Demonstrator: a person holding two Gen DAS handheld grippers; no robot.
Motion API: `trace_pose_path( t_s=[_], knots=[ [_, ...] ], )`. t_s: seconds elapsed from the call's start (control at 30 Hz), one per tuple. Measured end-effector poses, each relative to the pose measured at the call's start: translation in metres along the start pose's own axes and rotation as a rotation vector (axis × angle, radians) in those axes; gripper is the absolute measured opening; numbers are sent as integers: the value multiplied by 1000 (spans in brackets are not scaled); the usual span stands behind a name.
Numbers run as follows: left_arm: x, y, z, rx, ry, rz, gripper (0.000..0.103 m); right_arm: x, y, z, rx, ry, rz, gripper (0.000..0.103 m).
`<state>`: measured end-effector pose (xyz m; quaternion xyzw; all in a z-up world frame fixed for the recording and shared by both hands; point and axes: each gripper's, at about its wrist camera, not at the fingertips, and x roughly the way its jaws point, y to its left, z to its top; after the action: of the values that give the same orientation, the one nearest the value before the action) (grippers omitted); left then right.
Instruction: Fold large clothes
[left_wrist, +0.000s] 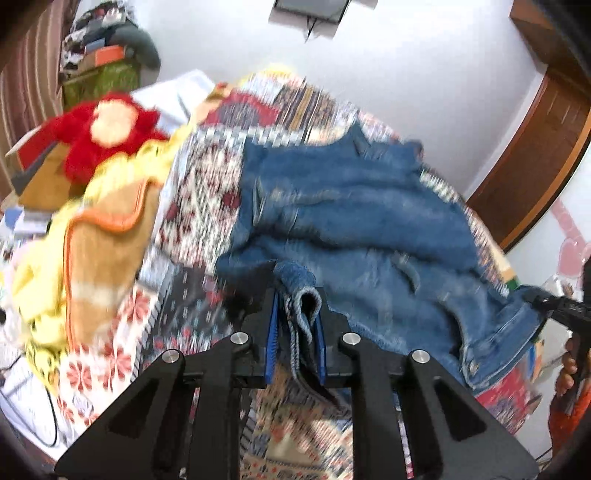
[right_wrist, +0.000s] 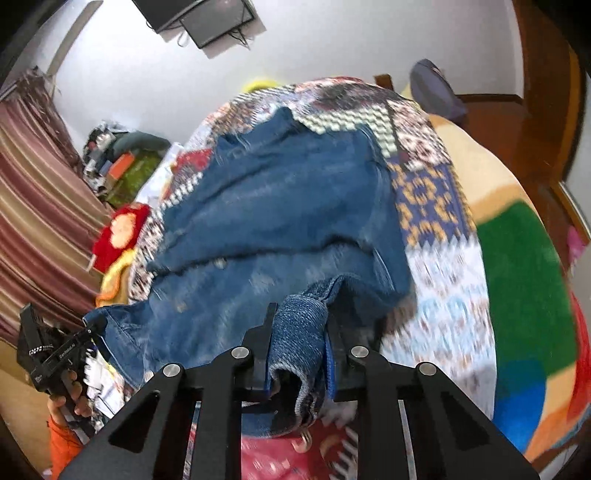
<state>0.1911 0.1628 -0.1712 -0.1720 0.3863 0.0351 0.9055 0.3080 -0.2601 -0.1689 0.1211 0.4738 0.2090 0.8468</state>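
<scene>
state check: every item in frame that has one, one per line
left hand-held gripper: shut on a bunched edge of the jeans
right hand-held gripper: shut on another edge of the jeans
jeans: near end lifted, rest rumpled on the bed
blanket: crumpled beside the jeans
door: cannot tell

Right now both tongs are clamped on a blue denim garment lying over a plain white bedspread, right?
Not quite: the bedspread is a busy multicoloured patchwork print, not plain white, as the left wrist view shows. Both the left tongs and right tongs are clamped on the blue denim garment.
</scene>
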Motion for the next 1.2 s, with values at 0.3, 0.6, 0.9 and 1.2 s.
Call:
trace_pose_path(
  t_s=[0.3, 0.6, 0.9, 1.2],
  knots=[
    [8, -14, 90, 22, -146, -11, 16, 5, 33, 94, -137, -151, -27, 16],
    [63, -18, 172, -18, -183, 18, 15, 48, 45, 191, -202, -179, -98, 14],
    [159, -11, 218, -34, -91, 105, 15, 149, 21, 257, -164, -82, -195, 14],
    [258, 23, 195, -14, 63, 356, 16, 243, -32, 251, -43, 86, -171, 15]
  ],
)
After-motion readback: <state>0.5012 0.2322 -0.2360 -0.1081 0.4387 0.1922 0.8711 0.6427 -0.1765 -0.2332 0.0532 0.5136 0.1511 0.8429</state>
